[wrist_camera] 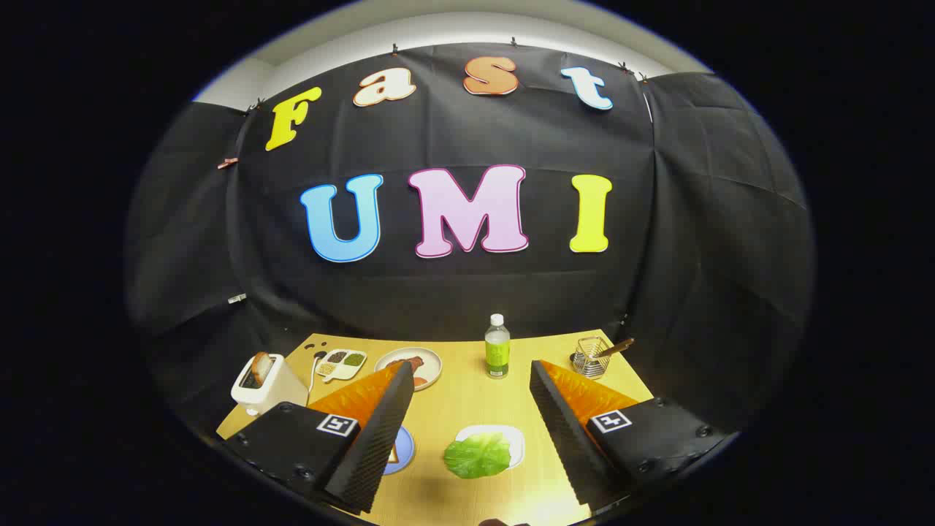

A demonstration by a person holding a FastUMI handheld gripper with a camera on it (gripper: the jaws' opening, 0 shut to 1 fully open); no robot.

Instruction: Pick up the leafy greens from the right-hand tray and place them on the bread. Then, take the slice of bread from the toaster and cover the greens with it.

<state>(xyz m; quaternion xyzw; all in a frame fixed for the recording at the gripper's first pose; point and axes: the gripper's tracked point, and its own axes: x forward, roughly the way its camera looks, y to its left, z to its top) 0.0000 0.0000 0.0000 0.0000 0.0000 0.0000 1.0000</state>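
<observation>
Two black ribbed fingers of the gripper are hovering spread wide and empty, the floppy pale-green lettuce leaf lying between them at six o'clock on its small white tray, likely light and tear-prone, best pinched at its near edge.

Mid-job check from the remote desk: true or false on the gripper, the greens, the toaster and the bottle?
1. The gripper is open, holding nothing. True.
2. The green leafy lettuce lies on its small white tray, between the fingers. True.
3. The white toaster is empty. False: a browned bread slice sticks up from its slot.
4. The clear bottle with green label lies on its side. False: it stands upright, beyond the fingers.
5. The wire basket stands on the yellow wooden table. True.
</observation>
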